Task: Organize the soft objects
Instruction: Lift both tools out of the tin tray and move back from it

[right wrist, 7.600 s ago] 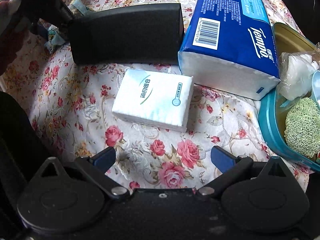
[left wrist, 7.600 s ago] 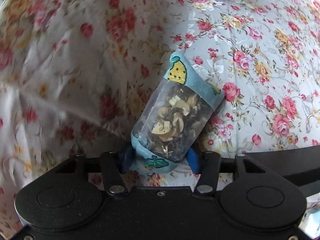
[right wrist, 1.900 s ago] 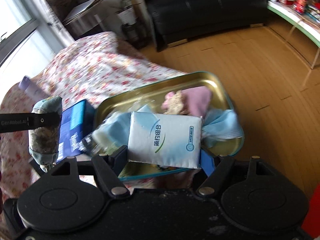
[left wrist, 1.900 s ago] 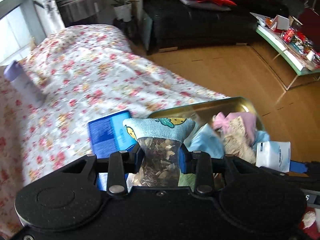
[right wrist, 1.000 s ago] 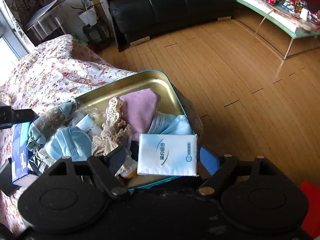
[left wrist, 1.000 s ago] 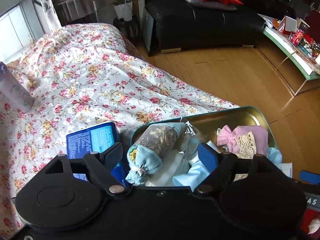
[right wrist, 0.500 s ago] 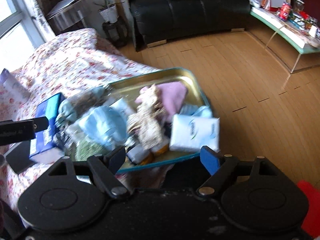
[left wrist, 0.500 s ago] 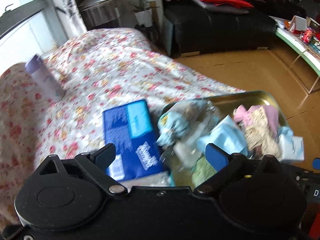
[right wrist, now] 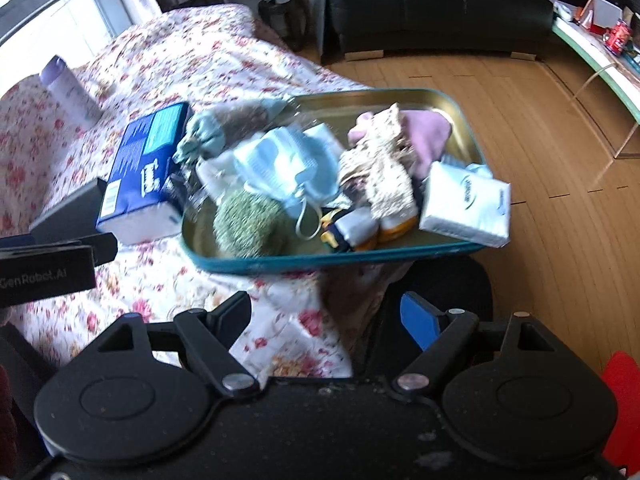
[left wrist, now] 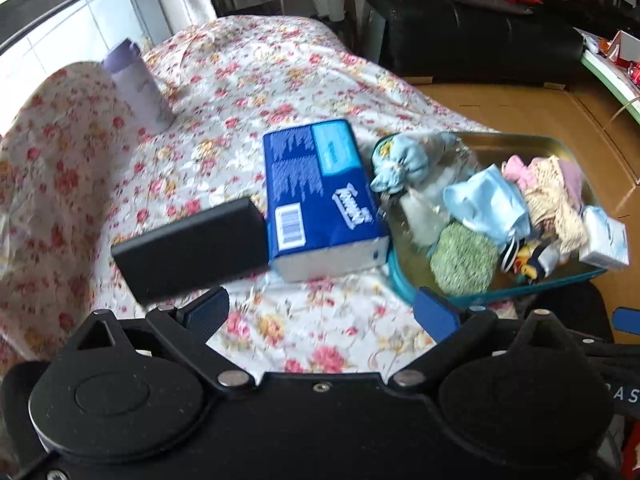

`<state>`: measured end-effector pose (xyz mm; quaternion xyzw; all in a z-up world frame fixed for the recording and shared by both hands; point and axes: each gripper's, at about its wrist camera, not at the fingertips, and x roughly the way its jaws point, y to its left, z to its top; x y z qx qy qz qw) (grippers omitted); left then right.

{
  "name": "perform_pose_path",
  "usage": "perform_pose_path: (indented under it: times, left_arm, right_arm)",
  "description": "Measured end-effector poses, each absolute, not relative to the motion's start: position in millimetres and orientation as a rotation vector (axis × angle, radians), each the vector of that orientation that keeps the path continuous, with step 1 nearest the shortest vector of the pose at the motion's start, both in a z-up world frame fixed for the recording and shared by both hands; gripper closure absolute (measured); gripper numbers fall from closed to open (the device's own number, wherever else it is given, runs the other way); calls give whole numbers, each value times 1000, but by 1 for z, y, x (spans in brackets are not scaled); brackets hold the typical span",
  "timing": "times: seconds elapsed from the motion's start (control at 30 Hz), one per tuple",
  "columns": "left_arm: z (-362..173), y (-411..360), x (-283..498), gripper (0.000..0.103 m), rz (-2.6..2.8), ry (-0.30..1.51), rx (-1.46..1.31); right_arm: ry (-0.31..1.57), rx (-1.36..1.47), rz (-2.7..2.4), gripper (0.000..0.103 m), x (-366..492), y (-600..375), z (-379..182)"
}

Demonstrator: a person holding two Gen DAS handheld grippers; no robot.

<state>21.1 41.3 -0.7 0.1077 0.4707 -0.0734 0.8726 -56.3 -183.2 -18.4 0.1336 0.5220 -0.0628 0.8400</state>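
My left gripper (left wrist: 322, 312) and right gripper (right wrist: 324, 316) both gape wide, holding nothing. Above them, mid-frame, the teal tray (right wrist: 320, 262) holds the herb sachet (left wrist: 396, 160) at its upper left and the white tissue pack (right wrist: 466, 204) propped on its right rim. A blue tissue box (left wrist: 320, 196) lies just left of it on the floral cloth (left wrist: 240, 80).

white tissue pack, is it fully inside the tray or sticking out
Sticking out. The white tissue pack rests tilted on the tray rim at its right corner, partly overhanging the edge.
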Motion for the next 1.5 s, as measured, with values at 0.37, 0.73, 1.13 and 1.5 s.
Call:
perform_pose_path:
  times: [0.37, 0.73, 1.13, 1.5]
  left_arm:
    - [-15, 62, 15, 7, -134, 1028, 180]
    - [-27, 85, 23, 7, -99, 1057, 149]
    - [-32, 108, 34, 7, -81, 1072, 109]
    - [-29, 128, 47, 7, -31, 1042, 93]
  right_arm:
    - [1138, 222, -103, 21, -56, -161, -23]
    - [1176, 170, -63, 21, -45, -141, -28]
    - [1200, 112, -8, 21, -28, -113, -27]
    - [1210, 62, 56, 21, -15, -86, -27]
